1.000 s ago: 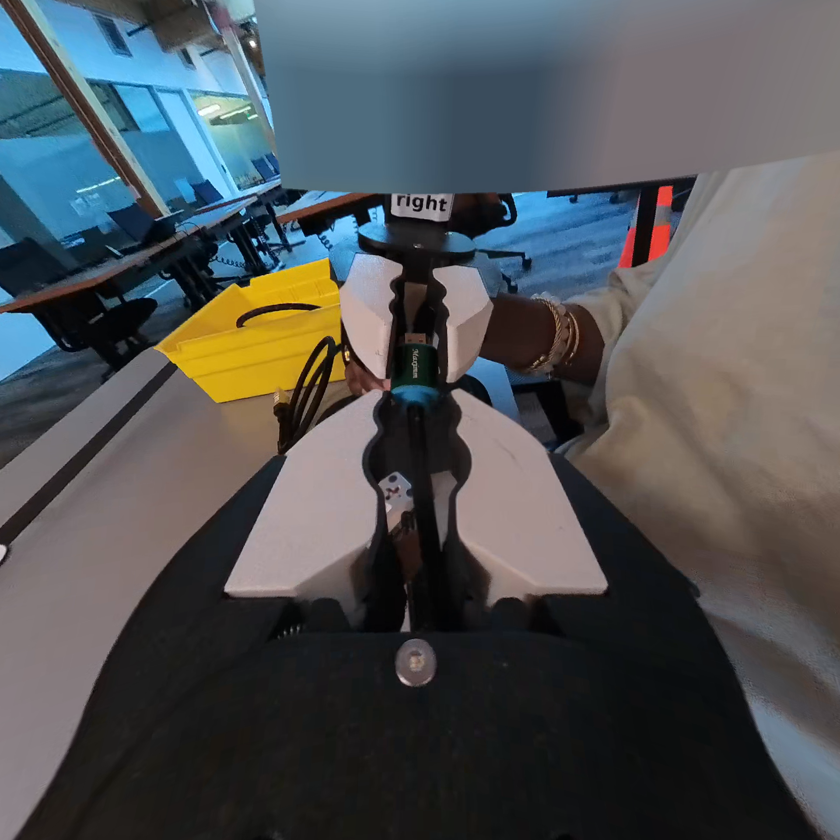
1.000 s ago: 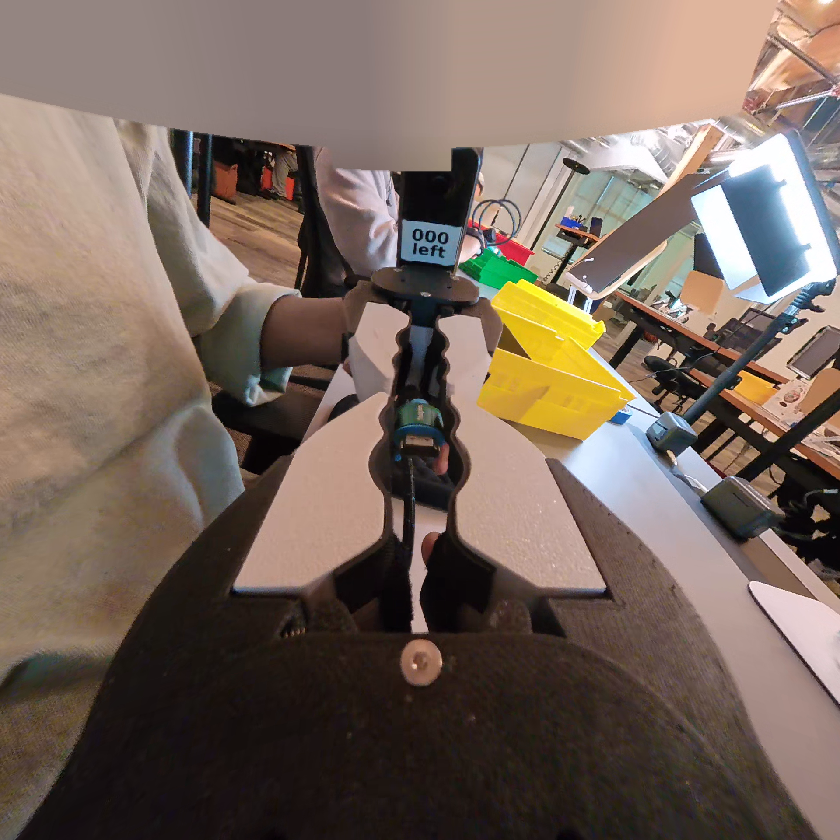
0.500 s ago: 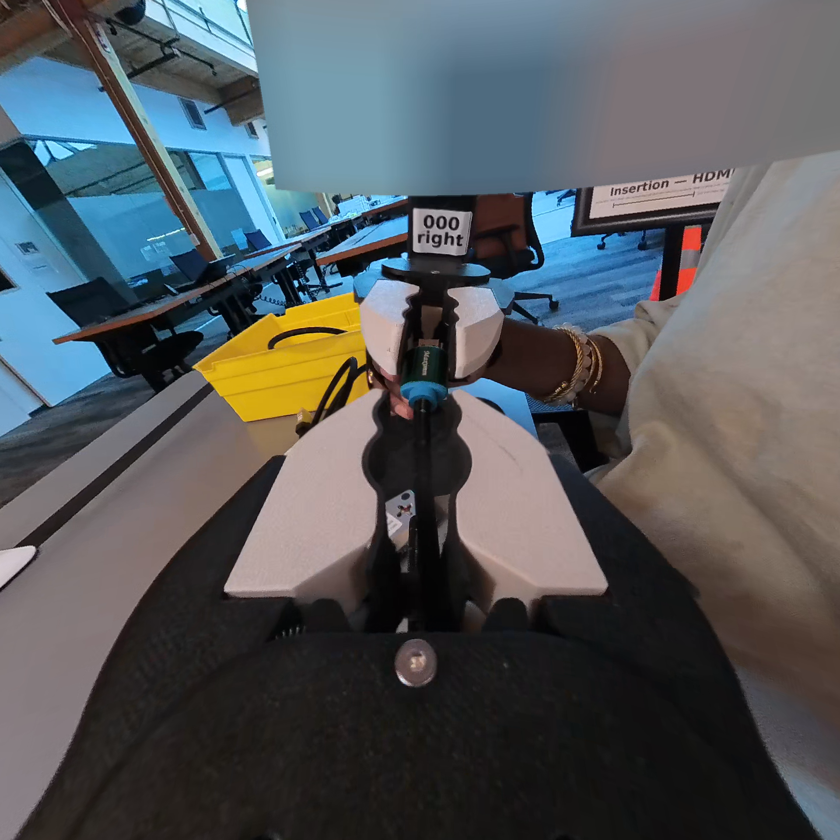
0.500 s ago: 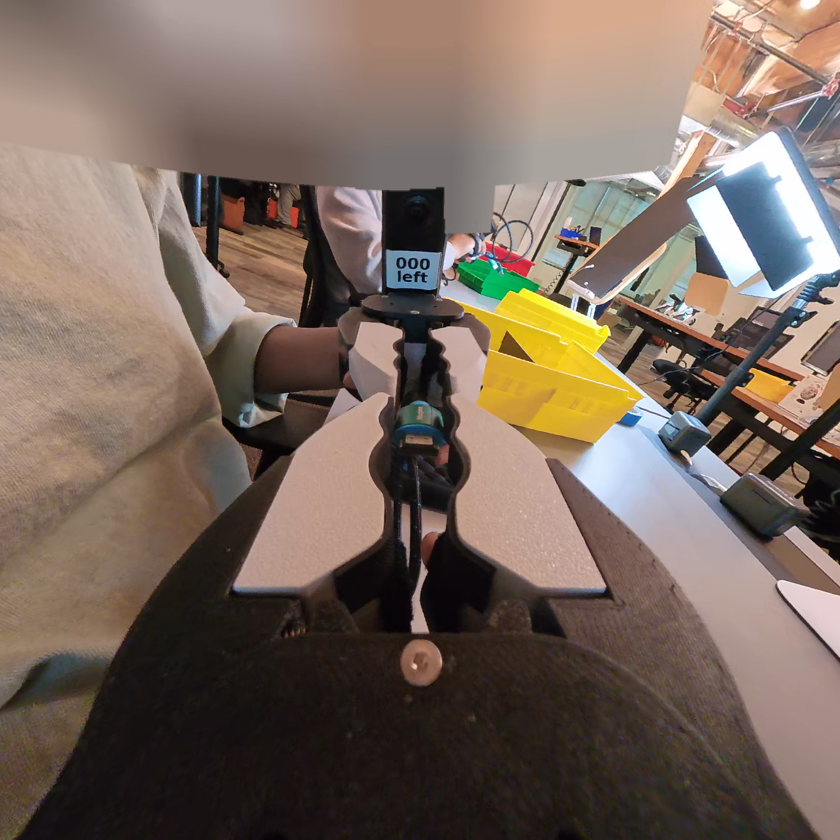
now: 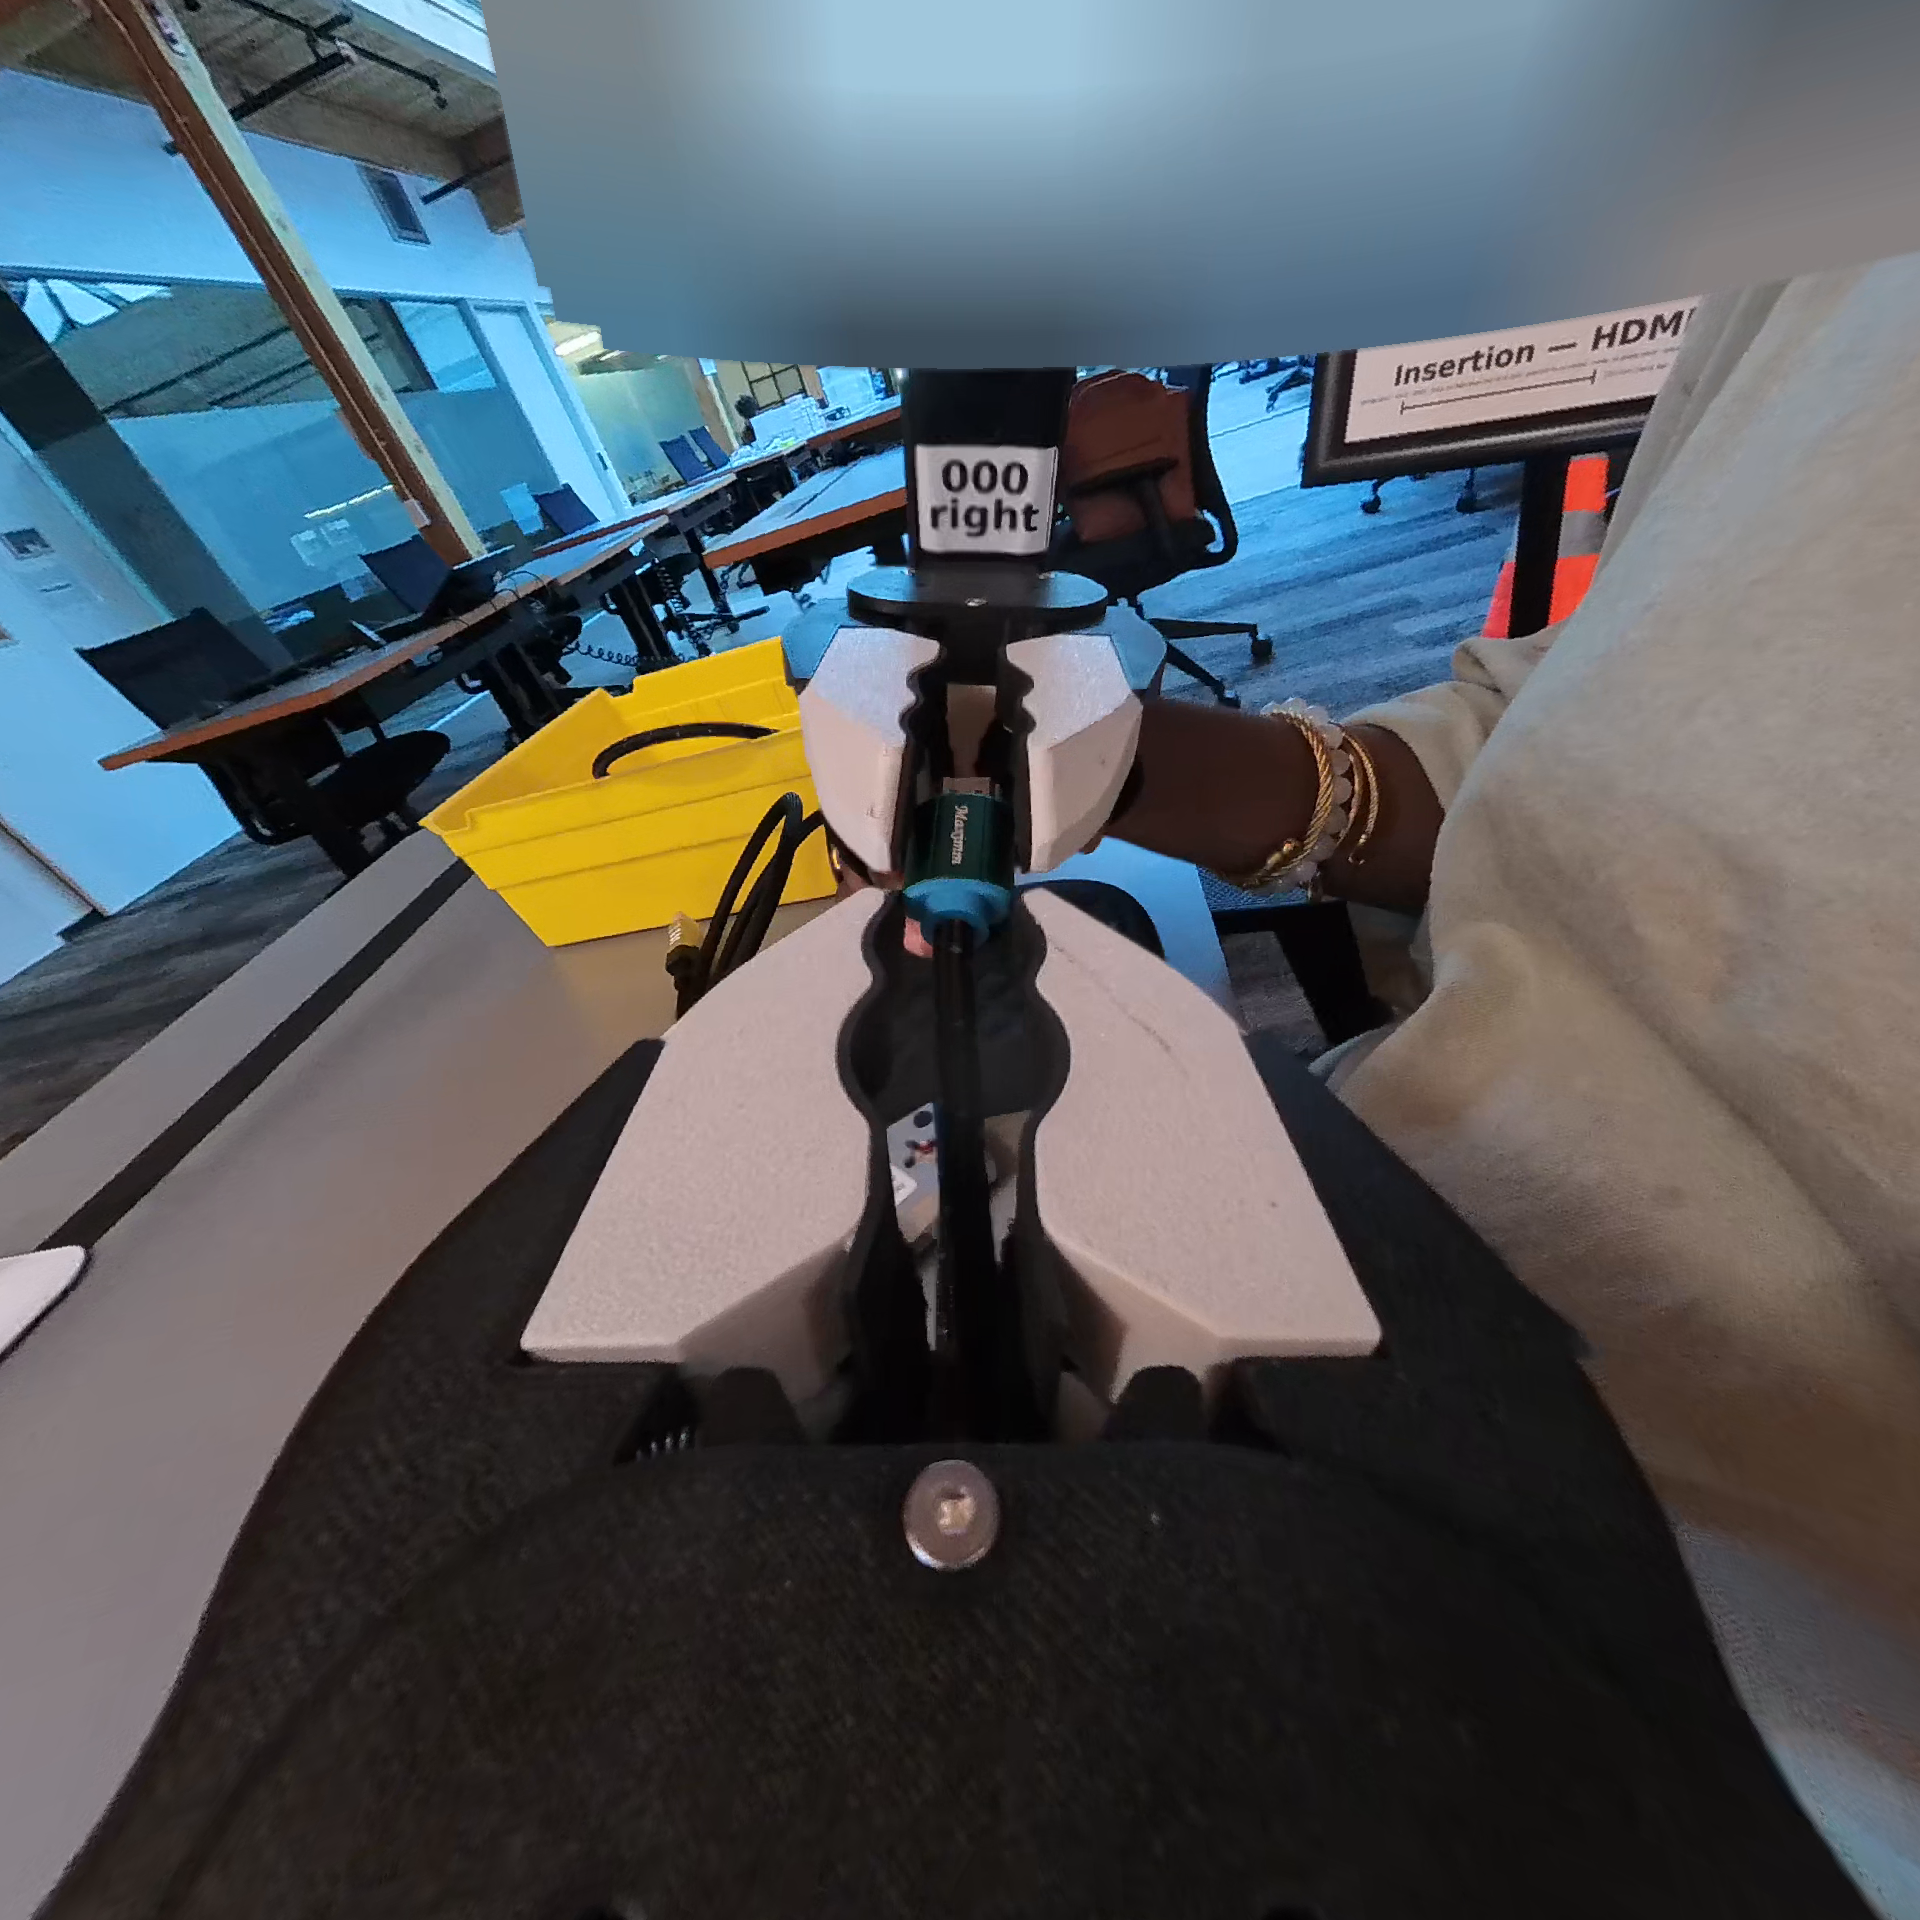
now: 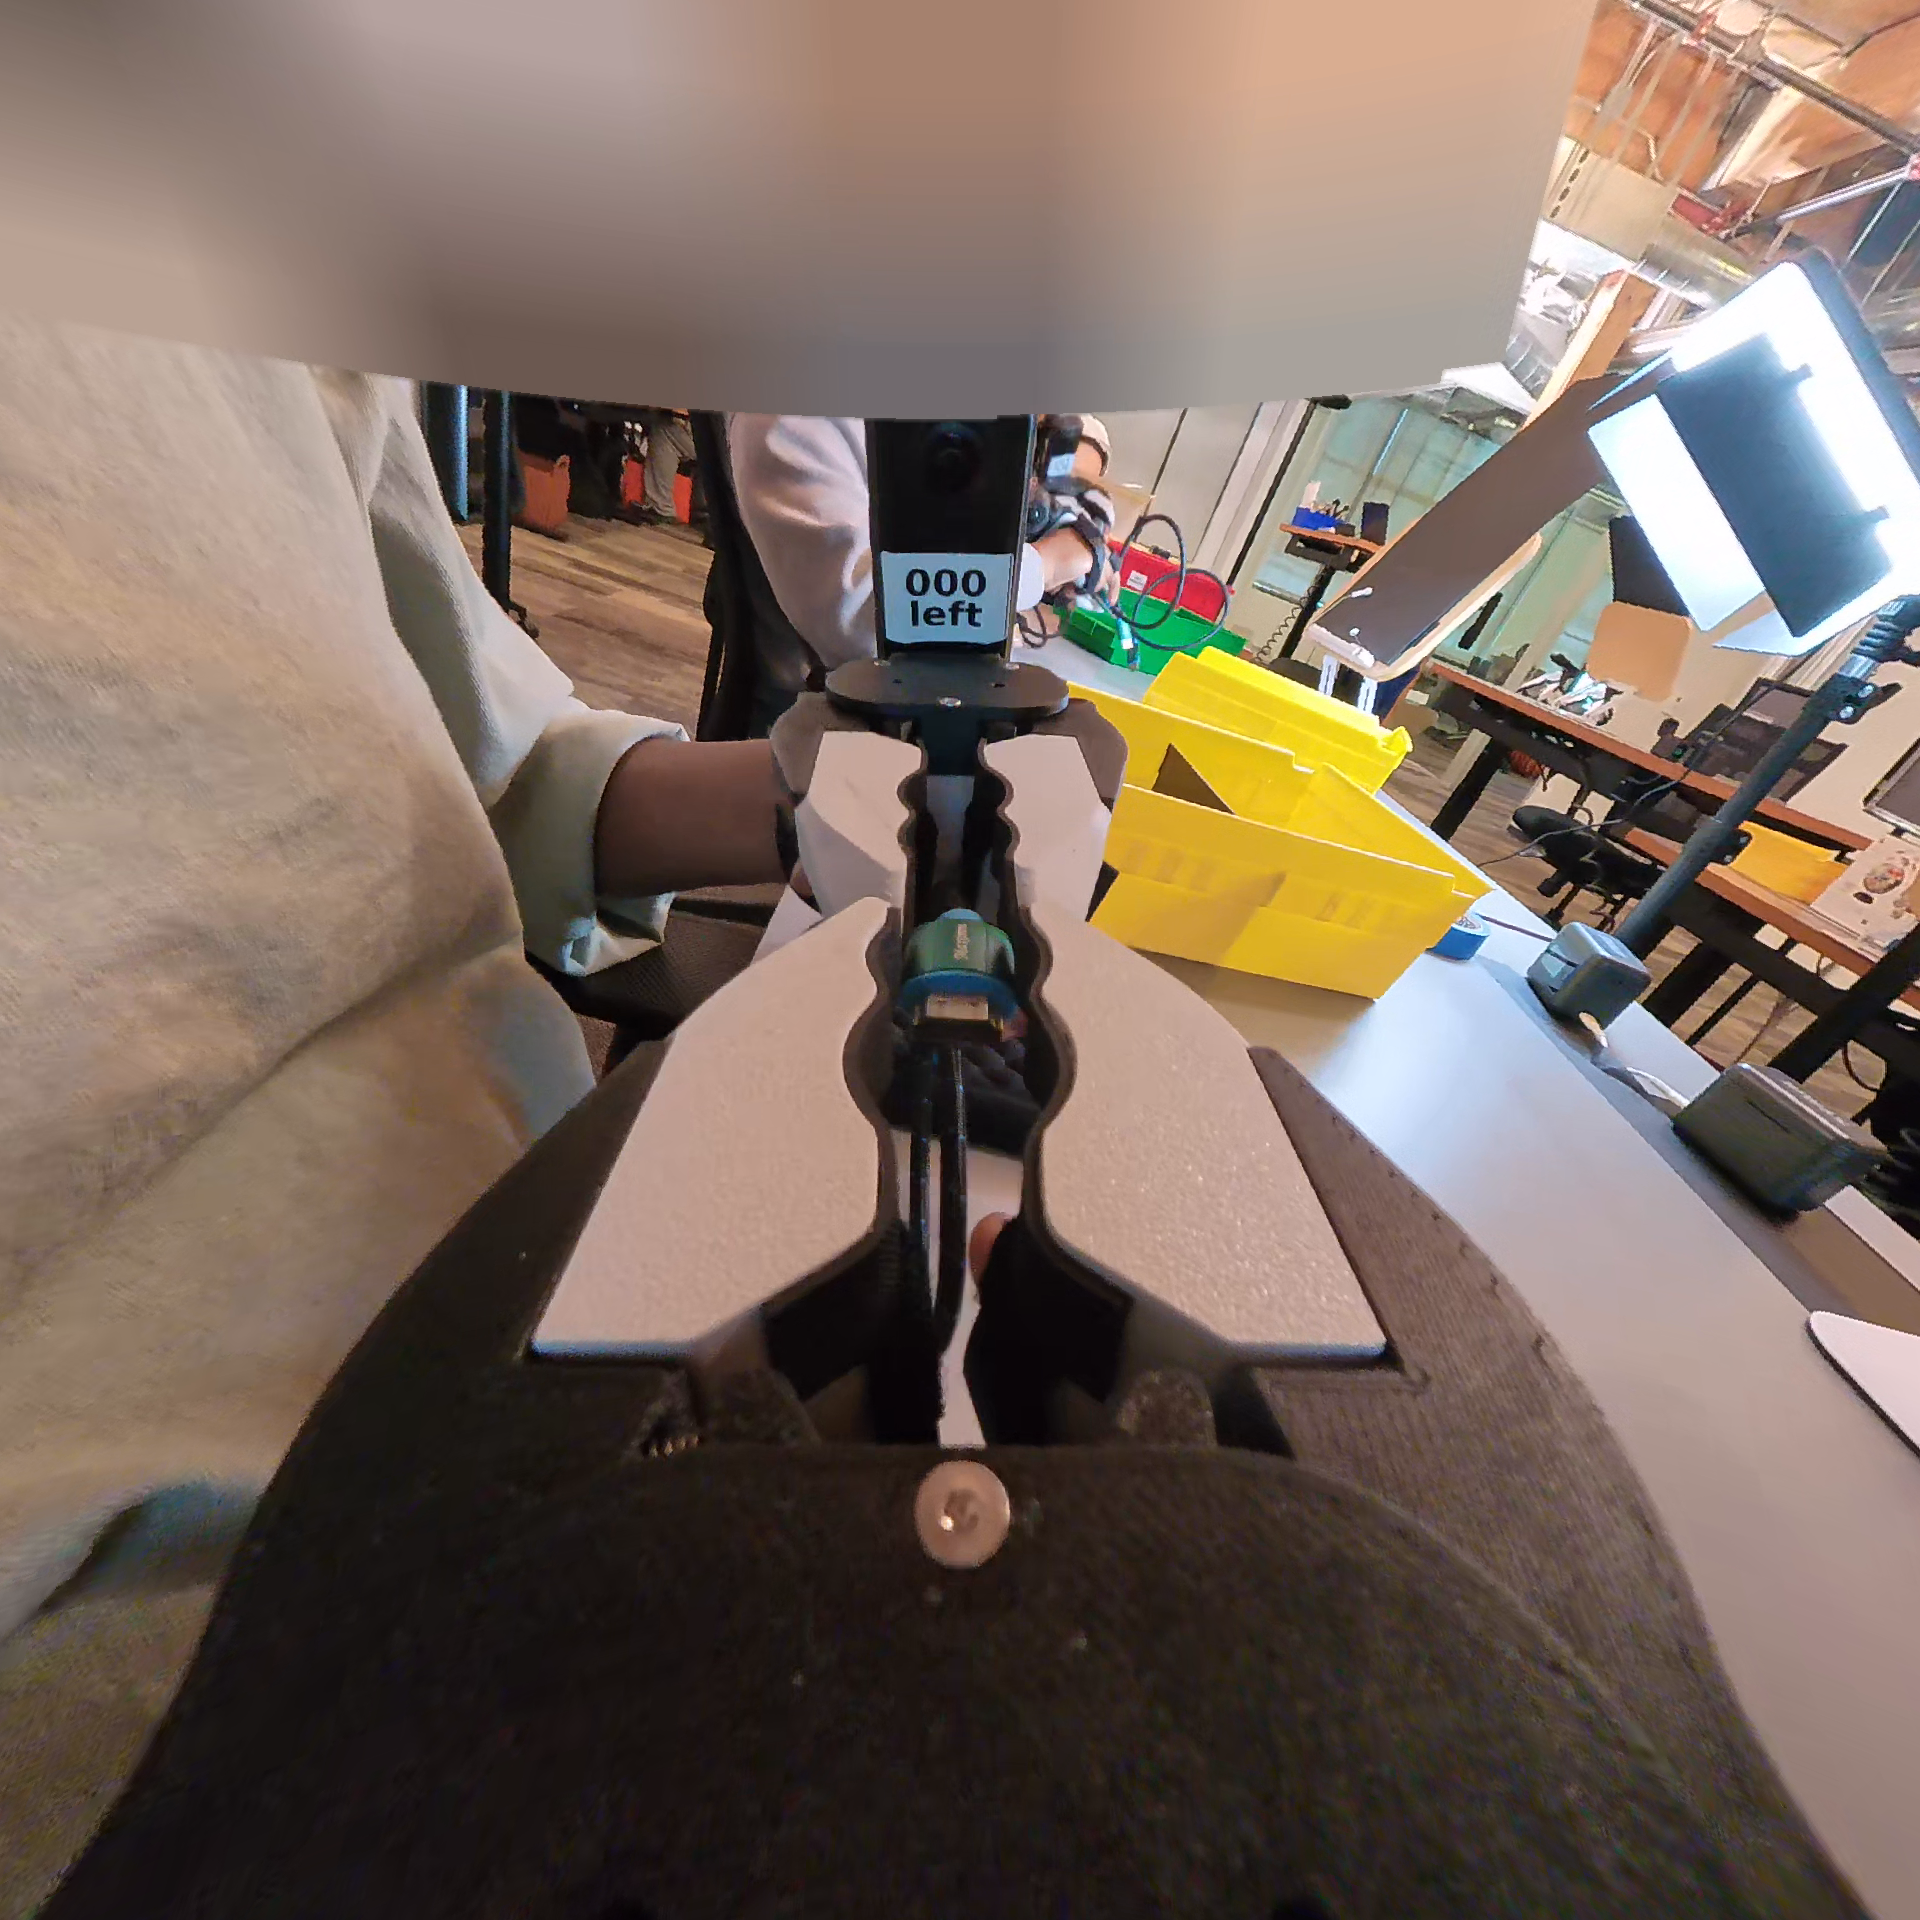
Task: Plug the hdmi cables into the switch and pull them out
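Plug, left wrist view: green-bodied, blue-collared HDMI plug (image 5: 954,831) is held up above the grey table (image 5: 312,1091), its metal end pointing far, away from this camera.
Right gripper, left wrist view: white-fingered right gripper (image 5: 956,857) faces this camera, its fingers closed against the plug's green sides.
Left gripper, left wrist view: left gripper (image 5: 951,935) has its tips just short of the blue collar. The black cable (image 5: 961,1091) runs back through its narrow gap; I cannot tell whether it is pinched.
Background, left wrist view: yellow plastic bin (image 5: 623,831) sits far left.
Switch, left wrist view: none is clearly in view. A small white item (image 5: 914,1153) shows through the gap, too hidden to name.
Plug, right wrist view: metal end faces this camera, seated between the near fingertips of the right gripper (image 6: 956,935); cable hangs below.
Left gripper, right wrist view: left gripper (image 6: 956,883) is opposite, nearly closed.
Advice: judged from this, keep the side clamp firm, let the cable slide slack so it cannot twist the plug, then square the metal end to the port before pushing straight.
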The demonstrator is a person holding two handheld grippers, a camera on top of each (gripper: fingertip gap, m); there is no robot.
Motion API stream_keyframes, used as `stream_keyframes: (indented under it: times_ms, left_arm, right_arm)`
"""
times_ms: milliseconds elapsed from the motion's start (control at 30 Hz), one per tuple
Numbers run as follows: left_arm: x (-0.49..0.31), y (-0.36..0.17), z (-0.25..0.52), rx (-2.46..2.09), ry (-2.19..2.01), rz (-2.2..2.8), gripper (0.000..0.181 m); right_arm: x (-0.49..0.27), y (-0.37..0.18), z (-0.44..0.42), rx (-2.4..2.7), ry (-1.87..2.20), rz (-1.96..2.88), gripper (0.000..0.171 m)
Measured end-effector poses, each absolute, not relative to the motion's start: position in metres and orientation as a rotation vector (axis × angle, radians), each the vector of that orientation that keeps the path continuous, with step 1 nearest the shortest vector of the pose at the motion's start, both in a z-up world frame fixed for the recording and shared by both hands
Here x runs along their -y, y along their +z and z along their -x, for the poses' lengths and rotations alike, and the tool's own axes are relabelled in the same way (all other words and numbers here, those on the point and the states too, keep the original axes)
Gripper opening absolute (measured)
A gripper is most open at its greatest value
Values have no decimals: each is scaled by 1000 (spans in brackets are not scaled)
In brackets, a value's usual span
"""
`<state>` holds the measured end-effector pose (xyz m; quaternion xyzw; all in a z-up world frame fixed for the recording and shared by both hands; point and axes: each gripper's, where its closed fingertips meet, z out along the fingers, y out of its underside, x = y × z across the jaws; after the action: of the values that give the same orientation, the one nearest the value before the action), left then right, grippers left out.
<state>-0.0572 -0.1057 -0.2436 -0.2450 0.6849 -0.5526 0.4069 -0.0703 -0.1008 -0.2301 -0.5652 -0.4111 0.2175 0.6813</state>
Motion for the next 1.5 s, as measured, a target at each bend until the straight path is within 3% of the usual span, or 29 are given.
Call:
stream_keyframes:
  times_ms: [67,200,367,567,933,1000,1333,1500]
  left_arm:
    - [105,-243,57,-1743,-1320,610,20]
    - [81,-223,70,-1679,-1122,638,19]
    - [59,-214,90,-1652,-971,697,19]
    - [58,-223,96,-1649,-956,714,19]
    - [52,-222,101,-1609,-992,706,19]
    - [48,-226,100,-1606,-984,738,19]
    - [42,-247,78,-1661,-738,855,19]
    - [58,-264,57,-1737,-610,827,19]
  right_arm:
    - [104,-230,68,958,445,1278,20]
    - [117,-217,38,979,236,1293,45]
    - [125,-253,2,1283,-104,1620,60]
    - [82,-293,-24,1810,-287,1792,48]
    - [59,-388,-34,2223,212,2043,53]
    - [57,-387,-26,2210,253,1983,42]
    - [51,-320,-32,1615,239,1996,40]
    - [60,-311,-35,1468,202,2125,40]
